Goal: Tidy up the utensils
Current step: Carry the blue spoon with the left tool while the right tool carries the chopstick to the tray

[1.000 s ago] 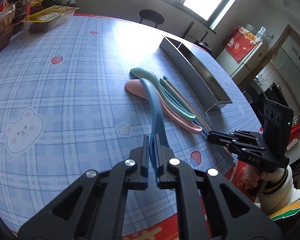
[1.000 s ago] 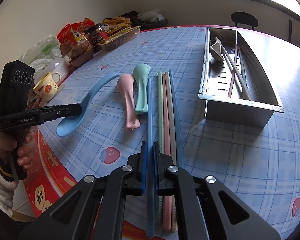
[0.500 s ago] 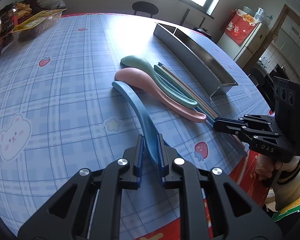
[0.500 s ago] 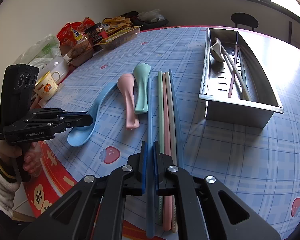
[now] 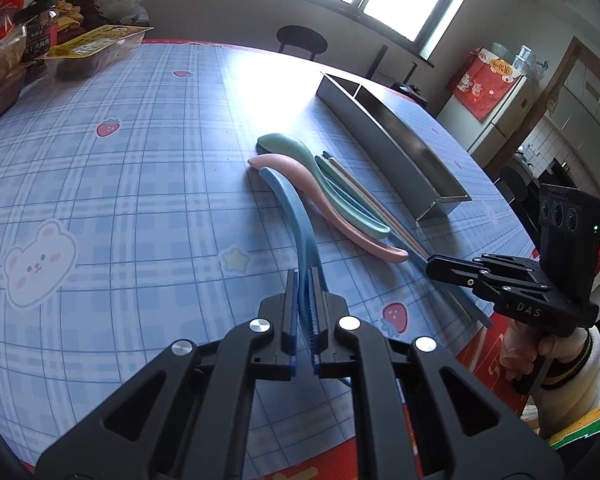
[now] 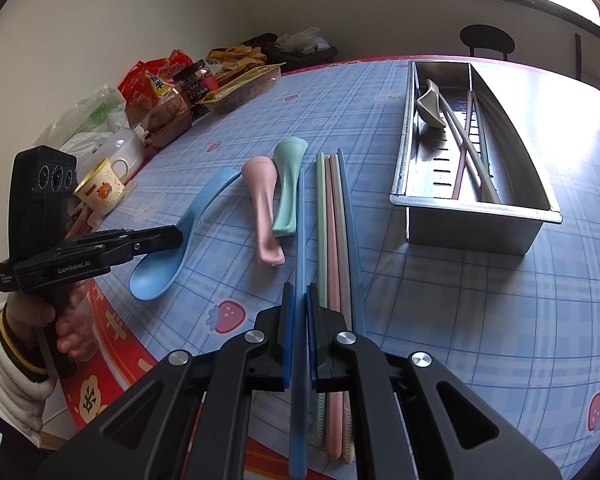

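Domestic dining area adjoining a kitchen. Indicators: cartoon-print tablecloth (image 5: 100, 184), snack packets (image 6: 168, 88), mug (image 6: 102, 192), refrigerator (image 5: 496, 108), tiled kitchen doorway (image 5: 556, 144).

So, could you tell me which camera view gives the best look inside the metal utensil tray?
The right wrist view: it looks down into the metal utensil tray, showing its slotted floor, a spoon and chopsticks inside. The left wrist view shows only the tray's outer wall, rim and divider; contents are hidden.
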Available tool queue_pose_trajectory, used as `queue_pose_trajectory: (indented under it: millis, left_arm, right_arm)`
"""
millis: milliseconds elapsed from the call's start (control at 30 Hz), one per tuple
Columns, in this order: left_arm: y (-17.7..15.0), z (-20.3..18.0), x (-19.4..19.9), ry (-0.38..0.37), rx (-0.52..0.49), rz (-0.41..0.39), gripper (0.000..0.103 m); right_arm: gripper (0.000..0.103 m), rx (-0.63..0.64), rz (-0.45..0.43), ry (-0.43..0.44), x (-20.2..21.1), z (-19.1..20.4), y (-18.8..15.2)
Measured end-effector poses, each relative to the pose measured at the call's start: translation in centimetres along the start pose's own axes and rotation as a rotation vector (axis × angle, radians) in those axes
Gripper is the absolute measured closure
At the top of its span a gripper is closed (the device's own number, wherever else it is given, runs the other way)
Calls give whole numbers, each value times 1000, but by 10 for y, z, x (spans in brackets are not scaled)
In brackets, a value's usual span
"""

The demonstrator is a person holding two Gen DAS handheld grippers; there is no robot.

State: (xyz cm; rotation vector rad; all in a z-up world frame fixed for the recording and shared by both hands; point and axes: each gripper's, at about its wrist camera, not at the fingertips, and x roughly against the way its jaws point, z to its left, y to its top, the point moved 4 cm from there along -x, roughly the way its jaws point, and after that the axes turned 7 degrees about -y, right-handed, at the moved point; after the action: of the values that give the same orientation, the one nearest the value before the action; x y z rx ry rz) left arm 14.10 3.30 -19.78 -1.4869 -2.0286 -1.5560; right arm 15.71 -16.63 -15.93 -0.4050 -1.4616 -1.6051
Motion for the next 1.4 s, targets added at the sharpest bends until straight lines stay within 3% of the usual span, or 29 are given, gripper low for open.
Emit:
queue_pose_trajectory:
  millis: [433,700,833,1200,1400]
  left_arm:
    - [-2,-9,29,-4,34,-92,94]
    - [21,-17,36,17,23,-140,94]
    - [40,-28,34,10,9,-157,94]
    - [118,-73,-19,-13,-30,-135,94]
    - [158,-88,-78,7,-59,-74,95]
  right_arm:
    - [97,-88,-129,22,24,-18,6]
    - [97,-144,-167,85,41,-34,16]
    - [97,-154,-215,49,51,-50,32]
    - [97,-325,-291,-33,29,-117,109]
    - [97,-390,-252,-21,6,-139,112]
